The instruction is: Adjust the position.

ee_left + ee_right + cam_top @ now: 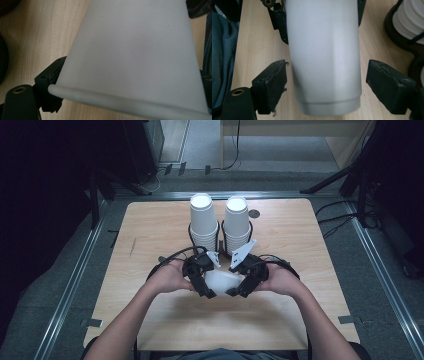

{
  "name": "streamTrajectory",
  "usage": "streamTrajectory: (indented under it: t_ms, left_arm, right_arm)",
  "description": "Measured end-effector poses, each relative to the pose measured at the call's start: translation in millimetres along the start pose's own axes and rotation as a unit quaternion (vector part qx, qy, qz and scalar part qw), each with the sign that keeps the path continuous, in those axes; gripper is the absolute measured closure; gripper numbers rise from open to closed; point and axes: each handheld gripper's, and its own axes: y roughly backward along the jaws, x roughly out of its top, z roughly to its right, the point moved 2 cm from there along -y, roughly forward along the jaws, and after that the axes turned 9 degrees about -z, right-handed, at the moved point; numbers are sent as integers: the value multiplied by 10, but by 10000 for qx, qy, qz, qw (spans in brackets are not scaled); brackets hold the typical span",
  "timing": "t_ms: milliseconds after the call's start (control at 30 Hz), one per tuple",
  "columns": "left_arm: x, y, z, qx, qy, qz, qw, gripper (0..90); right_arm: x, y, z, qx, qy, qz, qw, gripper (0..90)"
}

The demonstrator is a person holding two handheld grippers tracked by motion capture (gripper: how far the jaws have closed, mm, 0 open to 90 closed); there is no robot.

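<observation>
Single white paper cup [220, 281] lies on side at desk [150, 230] centre, near front edge. Left tongs [206, 281] clamp rim end. Right tongs [324, 82] gape astride base end, untouching. Close right squarely on wall; avoid crushing.

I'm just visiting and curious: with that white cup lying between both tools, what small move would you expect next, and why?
Probably the right hand-held gripper should close gently on the cup. In its own view the cup's closed end sits between its jaws with a gap on each side. The left hand-held gripper already grips the cup at its rim end. The two cup stacks behind look untouched.
</observation>
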Motion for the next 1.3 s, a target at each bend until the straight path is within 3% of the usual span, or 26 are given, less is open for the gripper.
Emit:
streamTrajectory:
  t_ms: [167,467,700,767,867,1100,1300]
  left_arm:
    - [16,0,19,-17,21,5,10000,105]
    - [42,-3,53,-83,-59,60,9999,101]
    - [31,-6,47,-130,-81,141,9998,86]
    - [25,4,64,40,-123,276,9995,73]
    - [16,28,44,-13,-27,380,9993,0]
    - [-39,119,13,43,29,869,9962,0]
    - [-95,168,-2,-1,2,1052,9945,0]
  right_arm:
    - [54,-83,-17,-42,213,-61,9997,171]
    - [89,-178,-59,18,248,-213,9995,197]
    - [82,-159,-63,-26,353,-140,9993,206]
    - [81,-148,-71,-64,320,-137,9994,204]
    - [75,-132,-65,-89,314,-106,9994,204]
    - [37,-72,-37,-110,230,3,9997,201]
    - [-17,3,8,-74,128,316,9994,199]
